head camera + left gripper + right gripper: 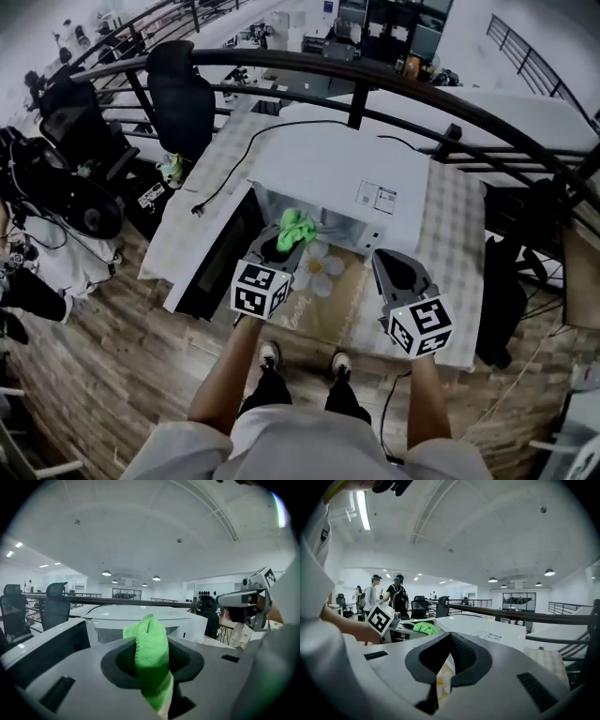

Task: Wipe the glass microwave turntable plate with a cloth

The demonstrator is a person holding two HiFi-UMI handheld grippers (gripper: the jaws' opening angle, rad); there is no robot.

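L gripper [152, 641]: jaws clamped on green cloth [151, 653], most of it bunched above the pinch. R gripper [449, 641]: jaws together, nothing betw. them. Both held in front of microwave [328, 169], door [220, 253] swung open to L.

Plate: not clearly made out. Prob. in the cavity or on the flower mat [323, 267] below the cloth; glass too clear to tell.

Risks:
- narrow pinch, so cloth may pull free when dragged on glass.
- plate unheld by R, so it could spin or slide under wiping and chip.
- L forearm near open door, may knock it.

Writing: sticker [376, 197] on microwave top, print too small to read. Cubes carry square markers only.
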